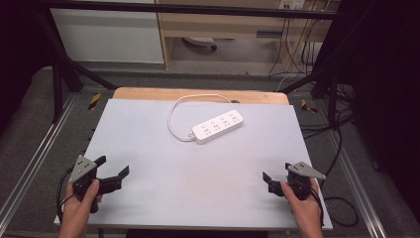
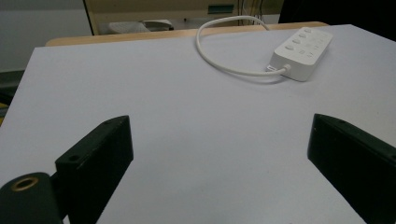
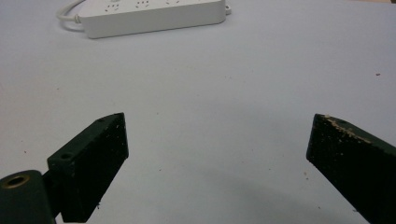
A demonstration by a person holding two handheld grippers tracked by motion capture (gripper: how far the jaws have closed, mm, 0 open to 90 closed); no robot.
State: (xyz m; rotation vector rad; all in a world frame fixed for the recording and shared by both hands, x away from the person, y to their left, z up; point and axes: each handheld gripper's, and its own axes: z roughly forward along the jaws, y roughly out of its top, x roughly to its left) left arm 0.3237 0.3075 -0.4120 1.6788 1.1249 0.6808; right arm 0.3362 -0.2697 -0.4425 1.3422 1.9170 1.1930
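I look down on a desk (image 1: 148,198) with a flat, pale grey top. At its far edge I see a strip of light wood (image 1: 148,93). A dark grey floor (image 1: 29,129) lies around the desk, and shiny metal rails (image 1: 37,161) run along it on the left and the right. Black bars (image 1: 57,74) stand up around the desk like a frame. Behind it I see a white panel (image 1: 109,34) on the left and a light wooden cabinet (image 1: 218,25) in the middle. Black cables (image 1: 341,148) hang and curl on the floor at the right. The far right side is very dark. The light on the desk is soft and even.
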